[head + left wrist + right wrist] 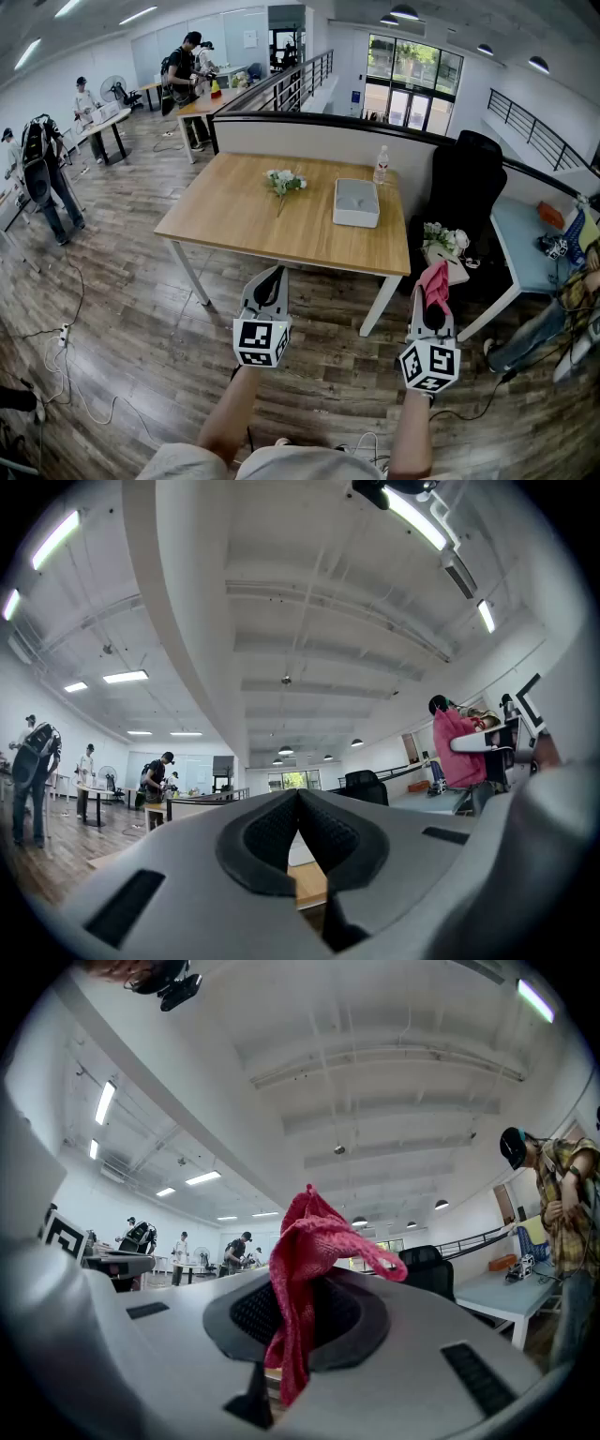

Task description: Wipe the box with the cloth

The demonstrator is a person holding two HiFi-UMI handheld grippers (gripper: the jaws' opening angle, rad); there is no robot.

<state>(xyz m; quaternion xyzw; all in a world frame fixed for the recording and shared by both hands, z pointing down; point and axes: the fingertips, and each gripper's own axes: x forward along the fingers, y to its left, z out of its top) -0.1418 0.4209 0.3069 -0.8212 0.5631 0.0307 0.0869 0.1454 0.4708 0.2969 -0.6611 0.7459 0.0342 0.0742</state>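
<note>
nearest the camera, two bare forearms [230, 412] reach out over a wood-plank floor [141, 309]. each holds a grey tool with a black-and-white marker cube.

the left tool [273, 273] is clenched, its dark pads pressed together on nothing. the right tool [434, 281] is clamped on a crumpled pink-red knitted cloth [302, 1241], which stands up above the jaws and dangles below them.

both tools hang well short of the near edge of the light wooden tabletop [244, 225]. the white rectangular box [356, 202] sits toward its right end, closer to the far edge than the near one. its long axis runs from near edge to far edge. the box lies ahead of the right tool and a little to that tool's left, so the cloth-bearing arm looks the nearer and would probably need to go forward and slightly inward.

a small bunch of white flowers [284, 181] lies left of the box, apart from it. a clear plastic bottle [381, 166] stands by the far right corner, just beyond the box.

whether the box holds anything cannot be made out. in the right gripper view the cloth hides the box. the left gripper view shows only a sliver of white and wood below the pads.
</note>
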